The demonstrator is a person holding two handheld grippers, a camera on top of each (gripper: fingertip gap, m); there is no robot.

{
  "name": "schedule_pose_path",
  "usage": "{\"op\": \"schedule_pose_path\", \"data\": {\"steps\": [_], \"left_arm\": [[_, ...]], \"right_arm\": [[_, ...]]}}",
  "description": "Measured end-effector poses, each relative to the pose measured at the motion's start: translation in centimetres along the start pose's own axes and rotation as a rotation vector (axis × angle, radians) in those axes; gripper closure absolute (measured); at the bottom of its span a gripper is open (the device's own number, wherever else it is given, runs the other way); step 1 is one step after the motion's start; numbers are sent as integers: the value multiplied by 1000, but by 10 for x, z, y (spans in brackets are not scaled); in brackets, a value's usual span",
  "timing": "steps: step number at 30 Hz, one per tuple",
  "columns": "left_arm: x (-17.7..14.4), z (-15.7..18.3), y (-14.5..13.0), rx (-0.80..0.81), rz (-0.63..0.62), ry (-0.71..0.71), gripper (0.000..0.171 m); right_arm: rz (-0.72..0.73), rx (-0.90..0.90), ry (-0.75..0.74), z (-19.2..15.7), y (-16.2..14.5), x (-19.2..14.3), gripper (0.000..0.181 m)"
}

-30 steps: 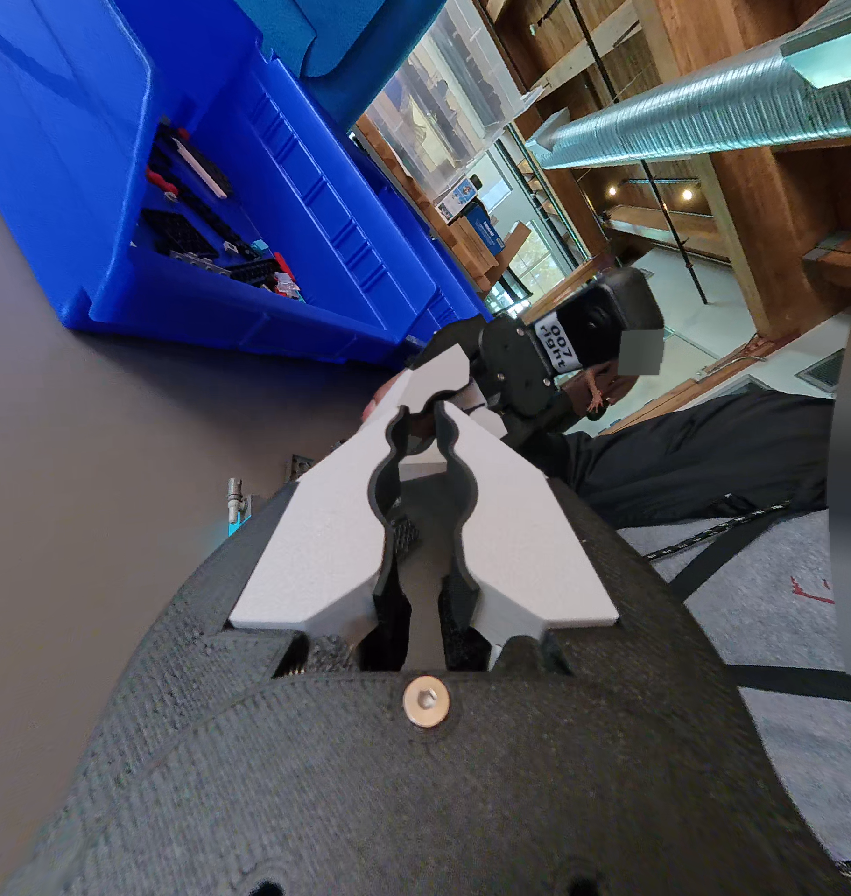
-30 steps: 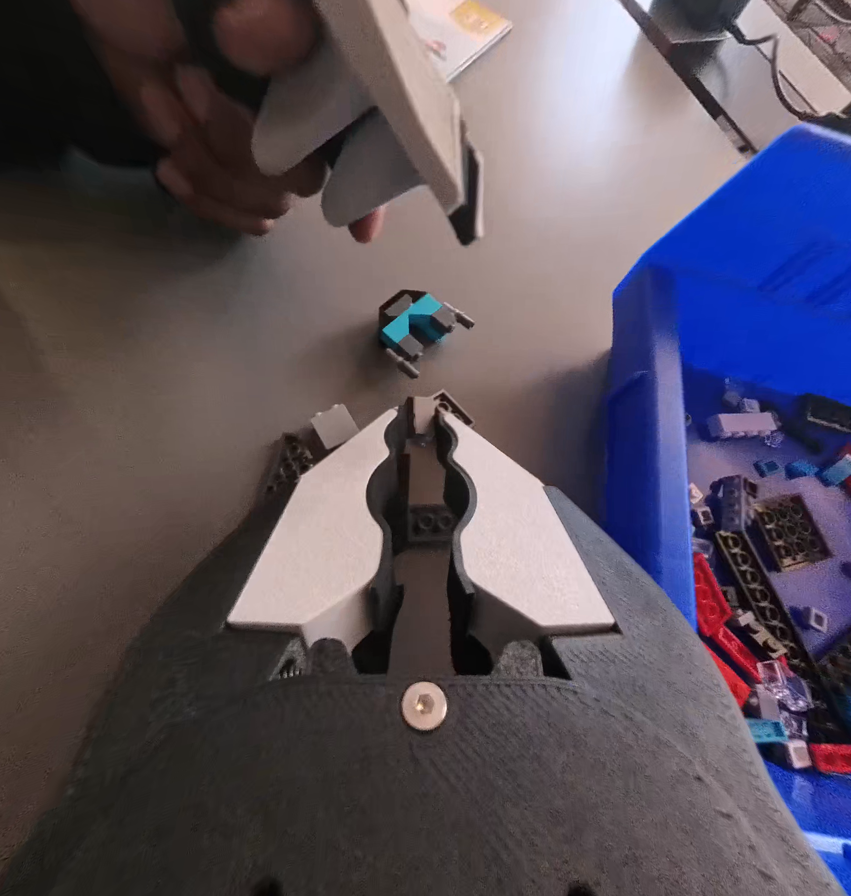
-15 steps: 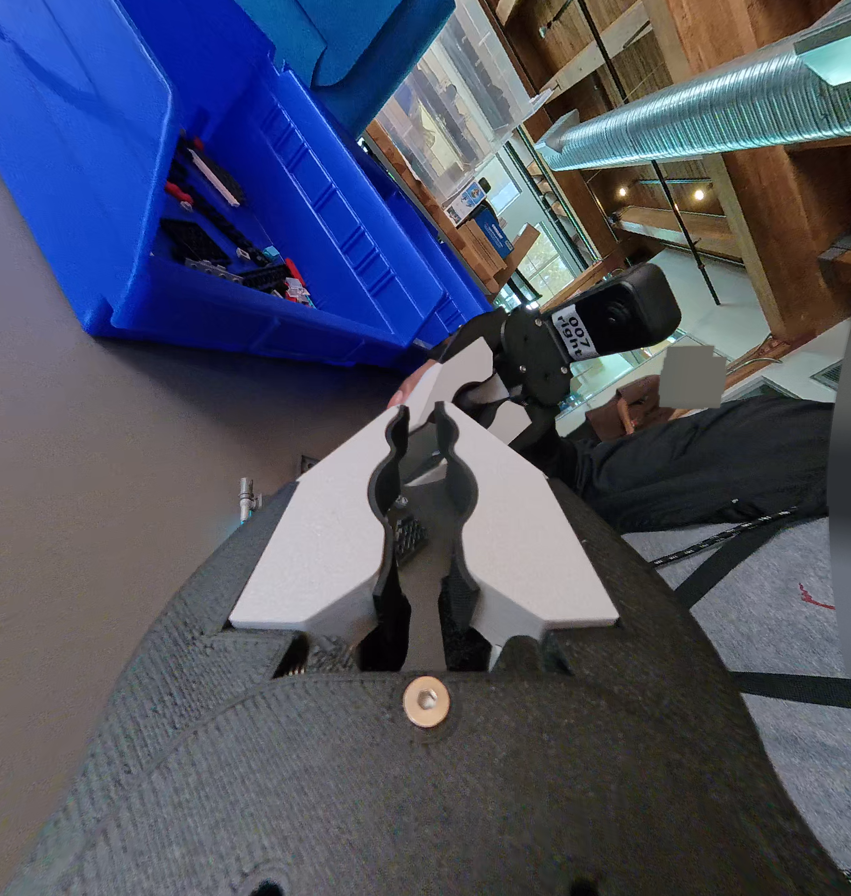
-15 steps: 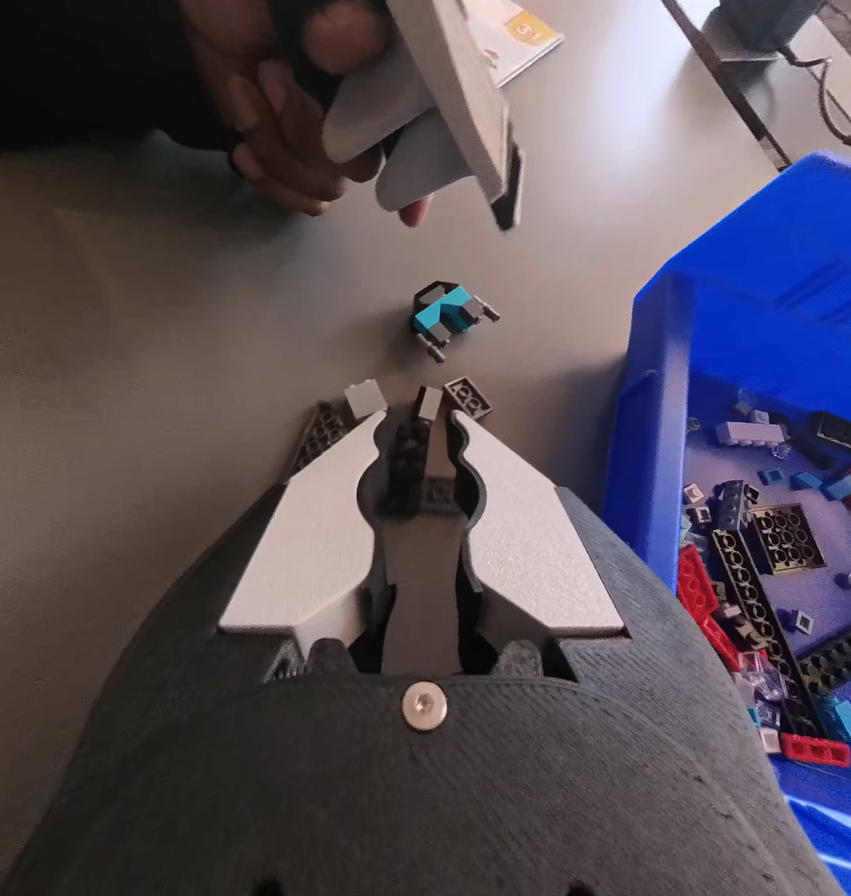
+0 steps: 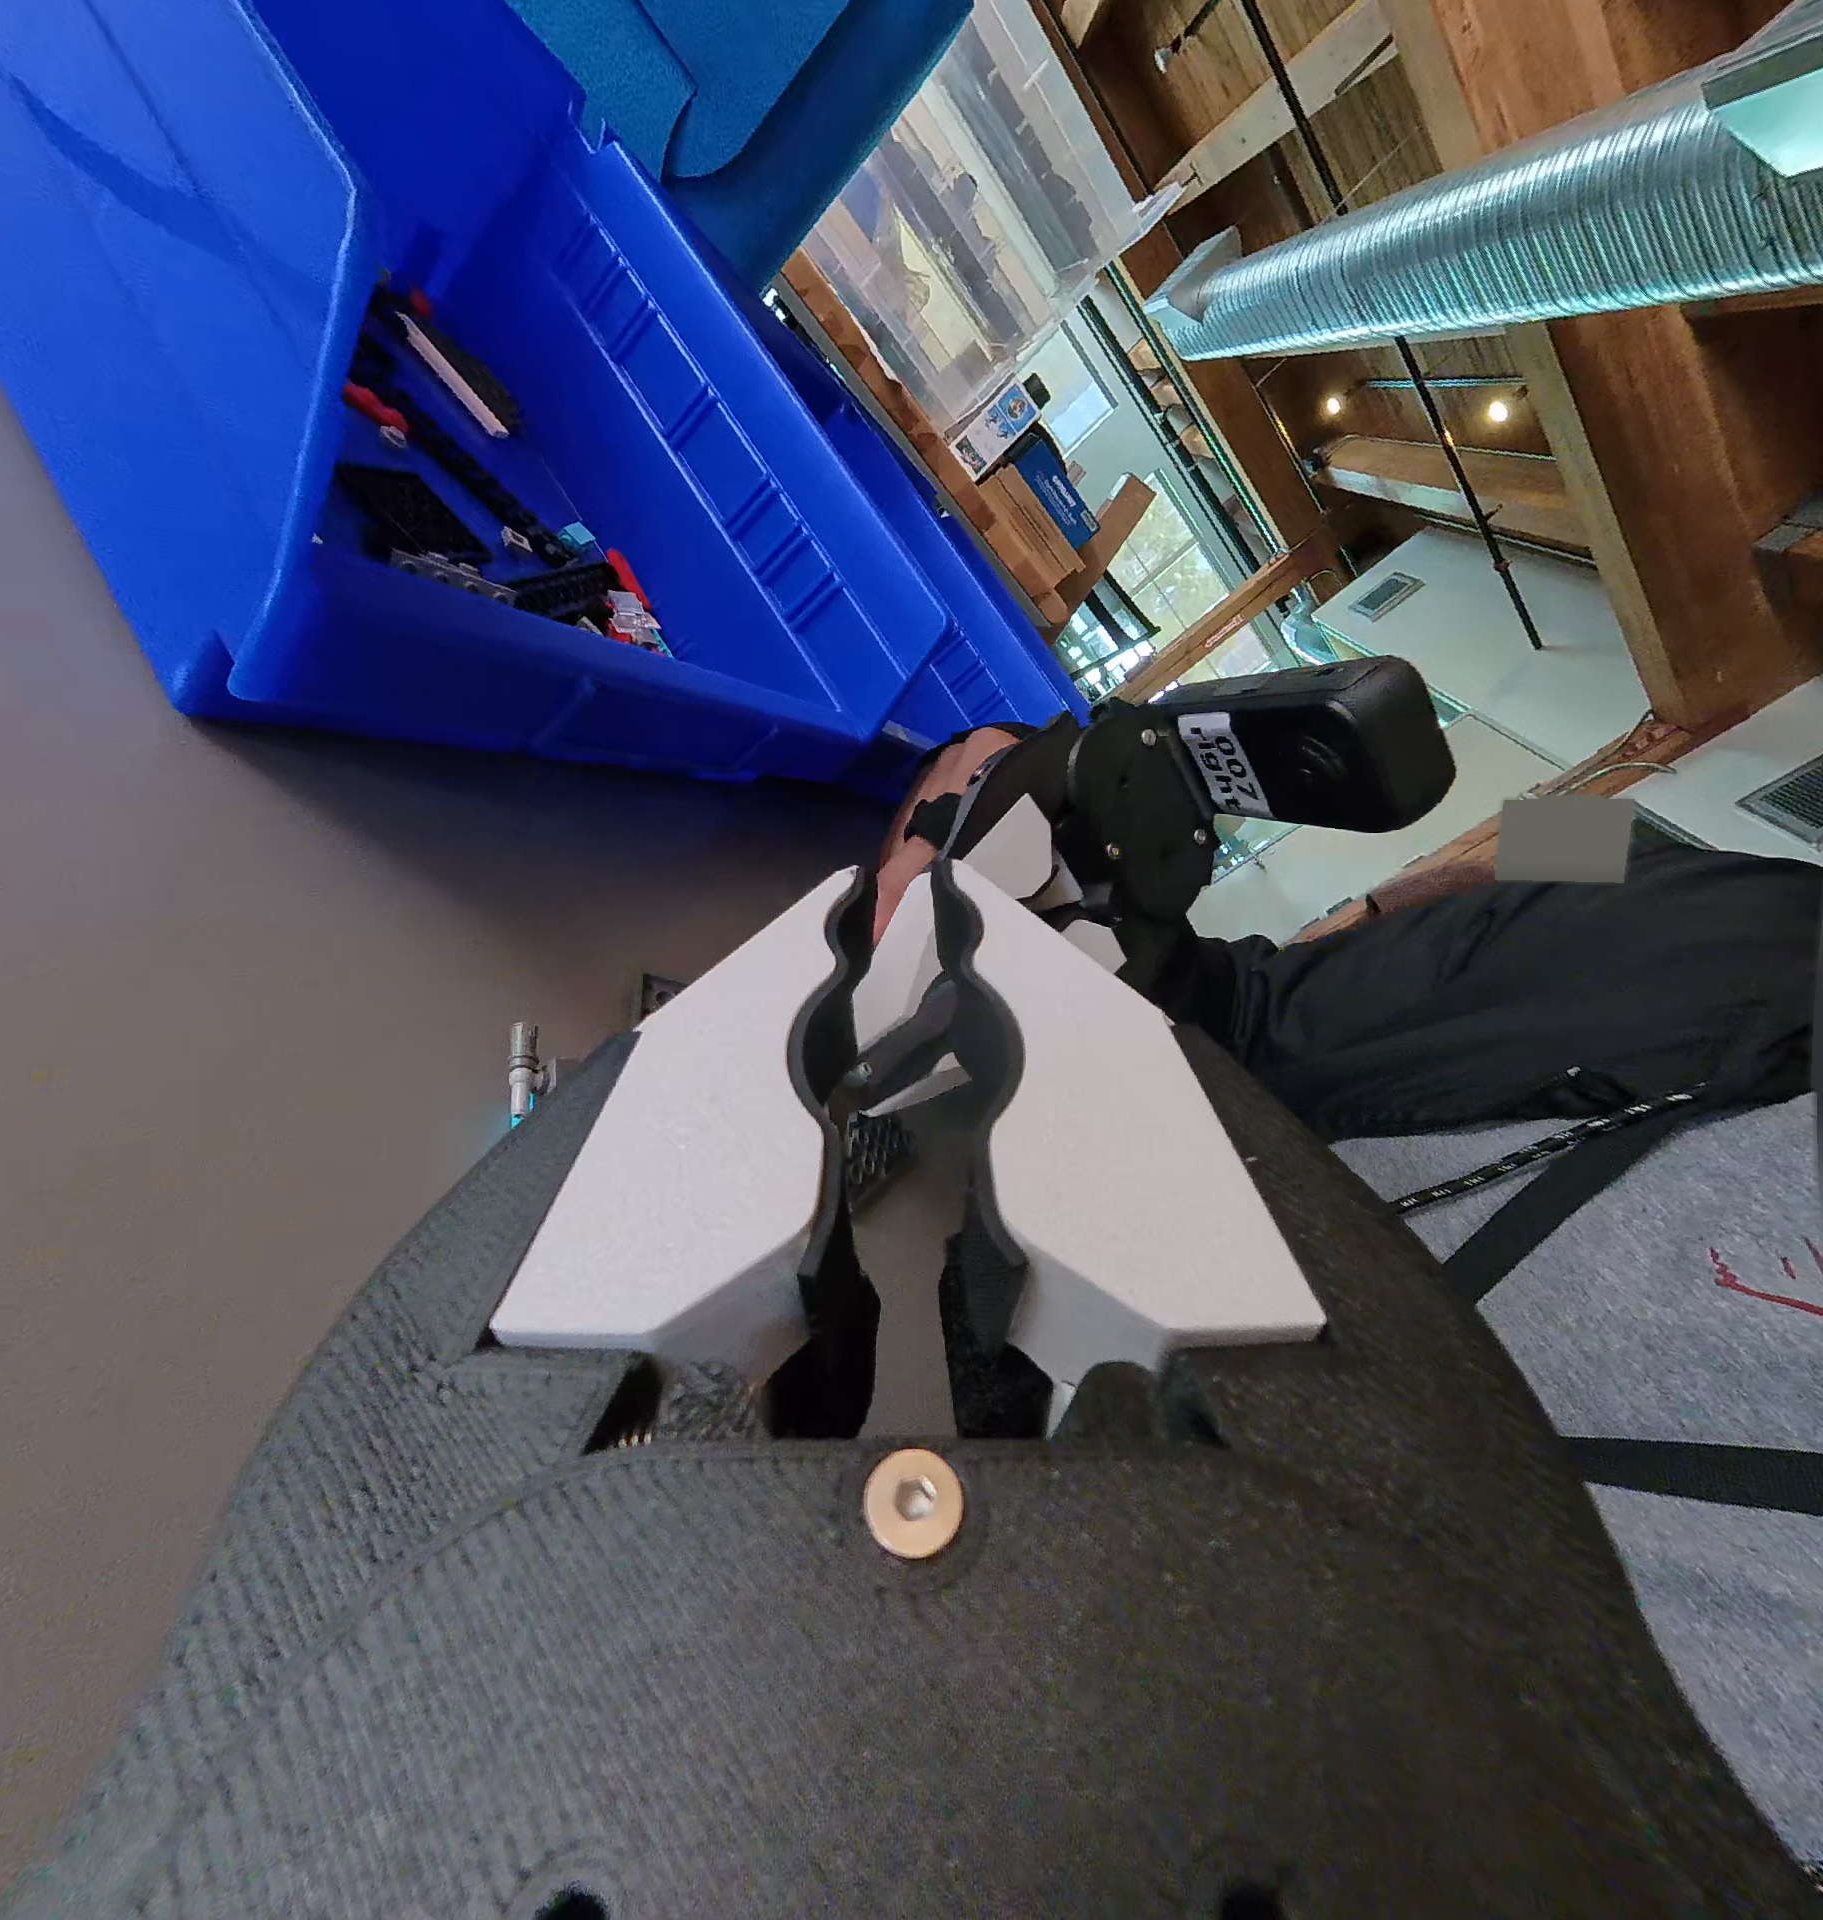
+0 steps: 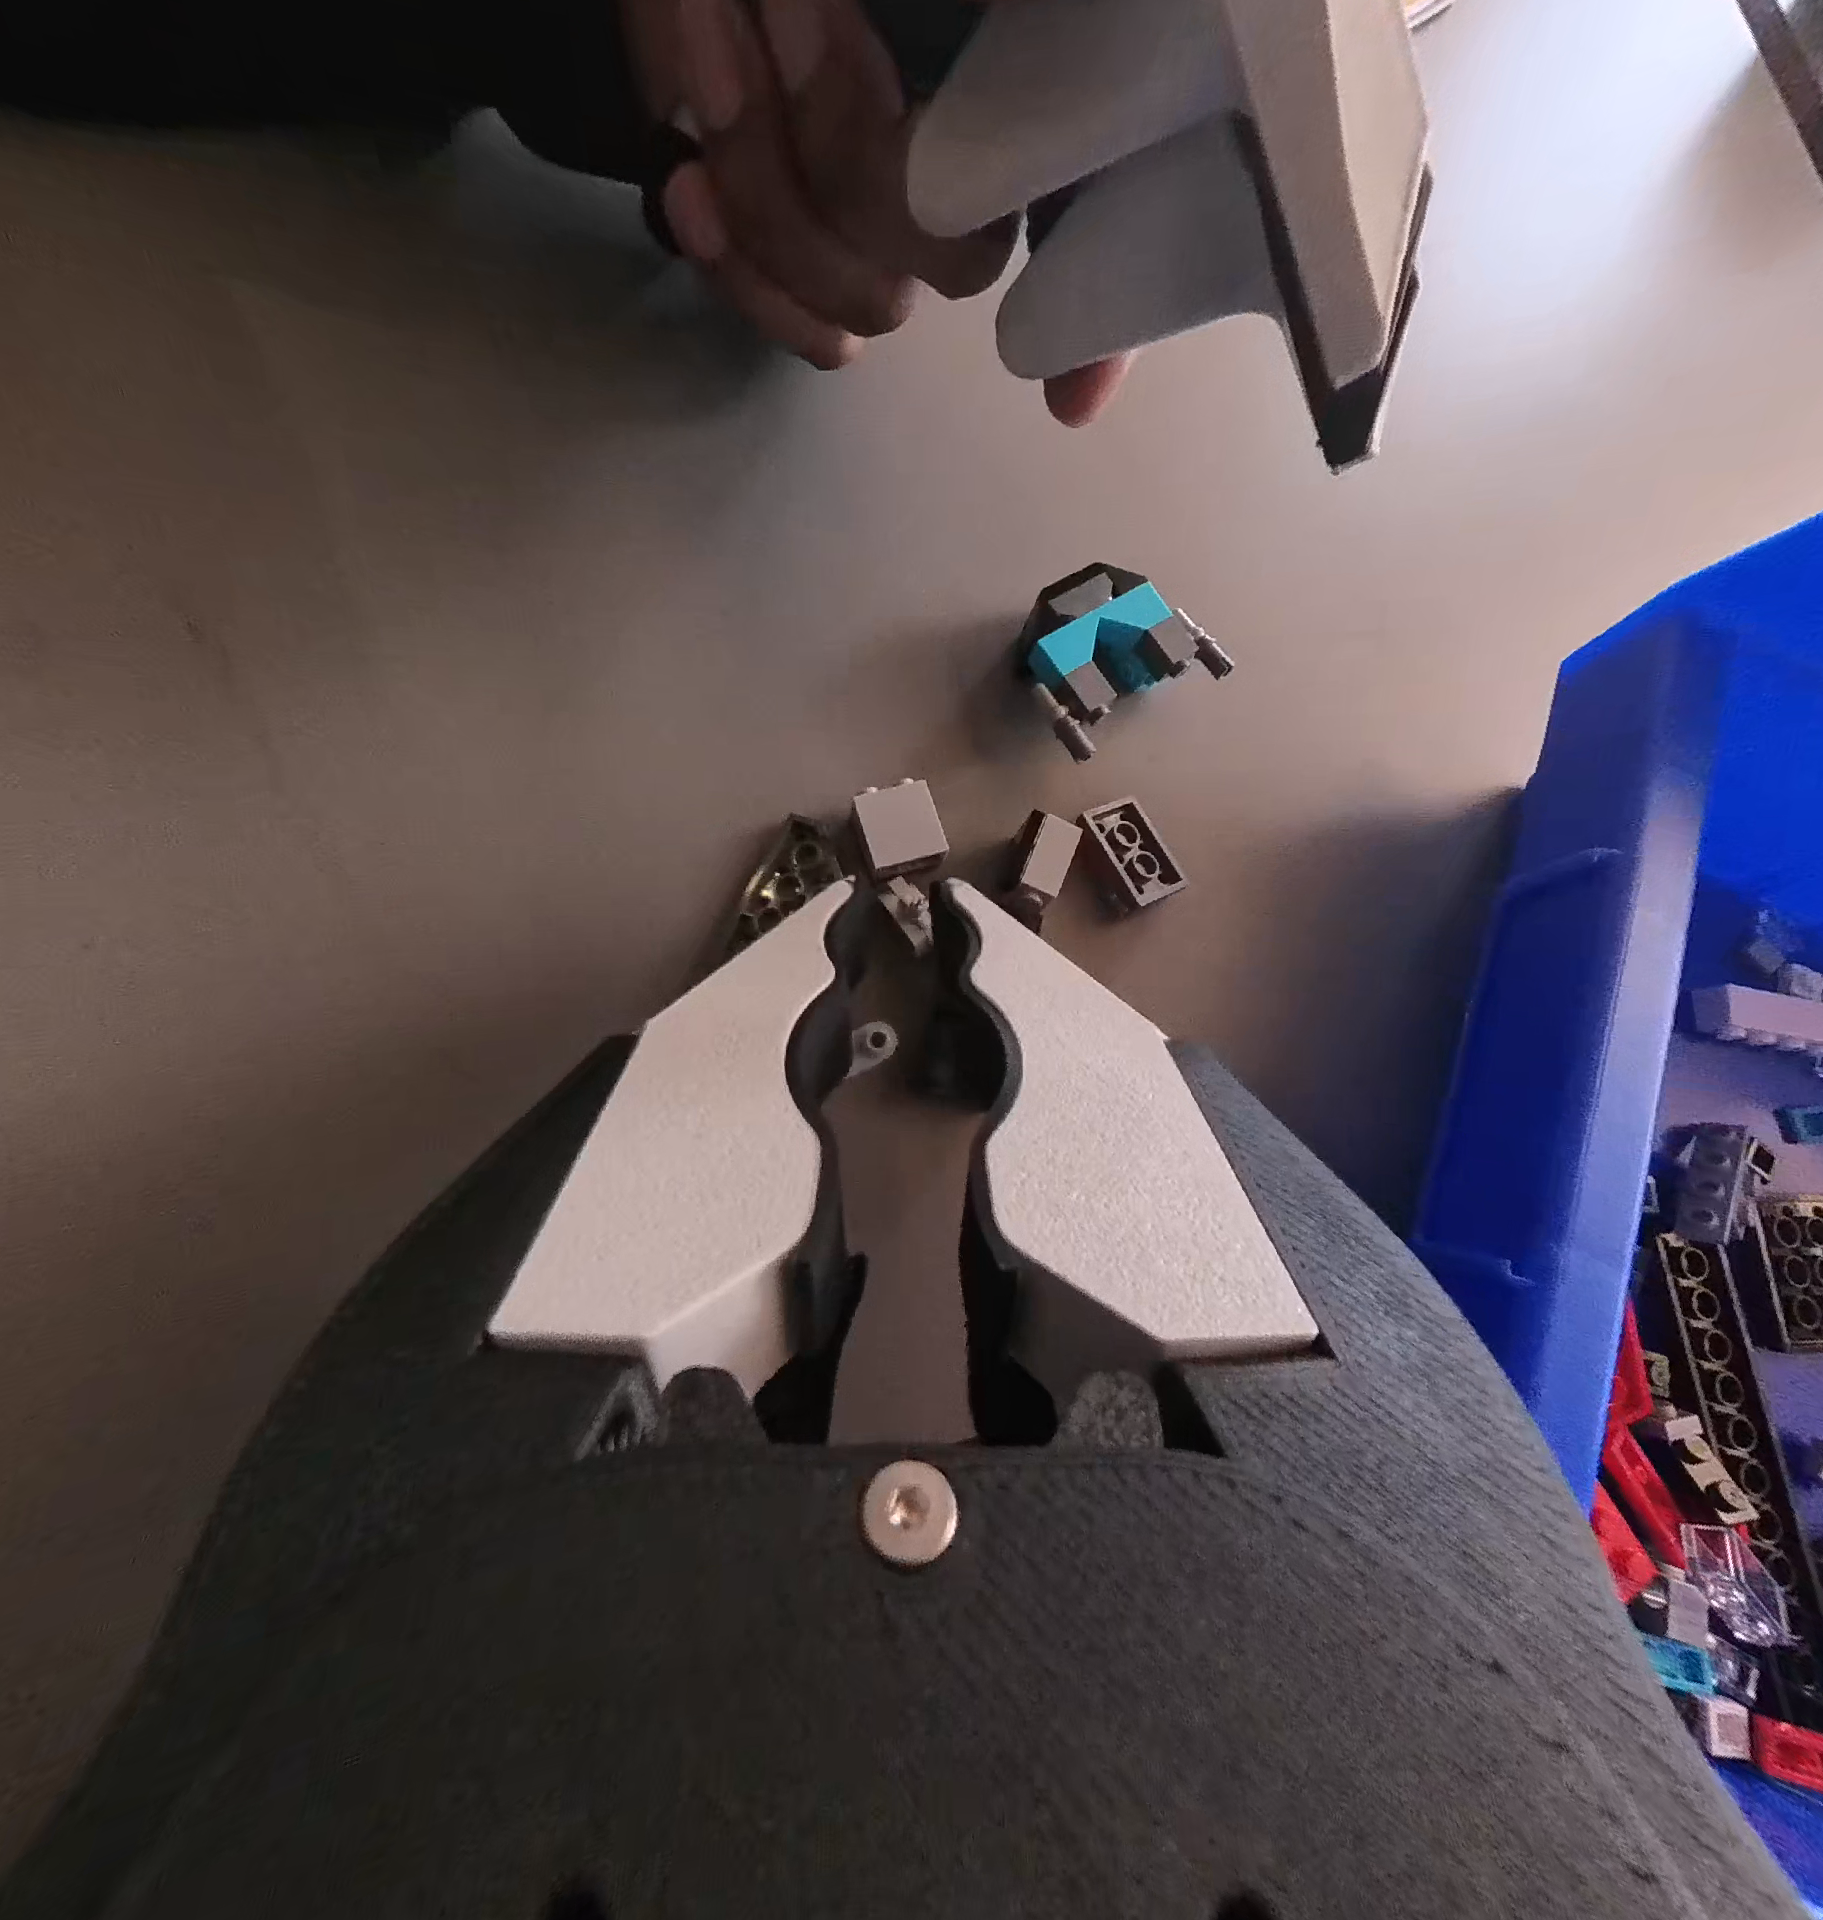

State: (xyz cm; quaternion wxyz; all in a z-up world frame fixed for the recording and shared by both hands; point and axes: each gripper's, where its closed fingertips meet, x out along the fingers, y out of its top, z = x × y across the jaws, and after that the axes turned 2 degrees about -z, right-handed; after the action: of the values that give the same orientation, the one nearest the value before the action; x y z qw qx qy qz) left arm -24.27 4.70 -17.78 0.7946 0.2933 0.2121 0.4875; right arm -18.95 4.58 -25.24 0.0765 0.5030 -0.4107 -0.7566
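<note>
In the right wrist view my right gripper (image 6: 907,899) hangs low over a dull grey table, its jaws drawn in around a small light-grey piece (image 6: 912,923) at the tips. Just beyond lie a light-grey brick (image 6: 891,831), a dark wedge plate (image 6: 782,883), a grey-brown brick (image 6: 1047,857) and a dark studded plate (image 6: 1135,857). A teal-and-grey small build (image 6: 1104,649) sits farther out. My left gripper (image 6: 1348,436) hovers above it, held by a hand (image 6: 813,208). In the left wrist view it (image 5: 902,883) is empty, with only a narrow slit between the jaws.
A blue bin (image 6: 1665,935) with several loose bricks stands right of the right gripper and also shows in the left wrist view (image 5: 263,312). A person's dark sleeve (image 5: 1509,987) lies along the table. Bare table stretches to the left in the right wrist view. Across from one pair of fingers to the other is roughly 9 cm. The dark studded plate (image 6: 1135,857) sits 5 cm or so from the ends of my right fingers.
The right gripper let go of a long dark brick, drew back and narrowed around the small grey piece. The left gripper drifted right and up in the right wrist view.
</note>
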Motion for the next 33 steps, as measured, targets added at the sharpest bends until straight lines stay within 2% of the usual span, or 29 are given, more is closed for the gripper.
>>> {"op": "schedule_pose_path", "data": {"steps": [12, 20, 26, 33], "left_arm": [[0, 0, 0, 1, -1, 1, 160], [-2, -2, 1, -5, 6, 4, 160], [-2, -3, 1, -10, 7, 4, 160], [-2, -3, 0, -12, 4, 2, 160]], "right_arm": [[5, -1, -23, 3, 0, 3, 181], [166, 85, -28, 15, 20, -14, 181], [79, 30, -15, 8, 5, -5, 176], [42, 16, -3, 4, -1, 2, 173]]}}
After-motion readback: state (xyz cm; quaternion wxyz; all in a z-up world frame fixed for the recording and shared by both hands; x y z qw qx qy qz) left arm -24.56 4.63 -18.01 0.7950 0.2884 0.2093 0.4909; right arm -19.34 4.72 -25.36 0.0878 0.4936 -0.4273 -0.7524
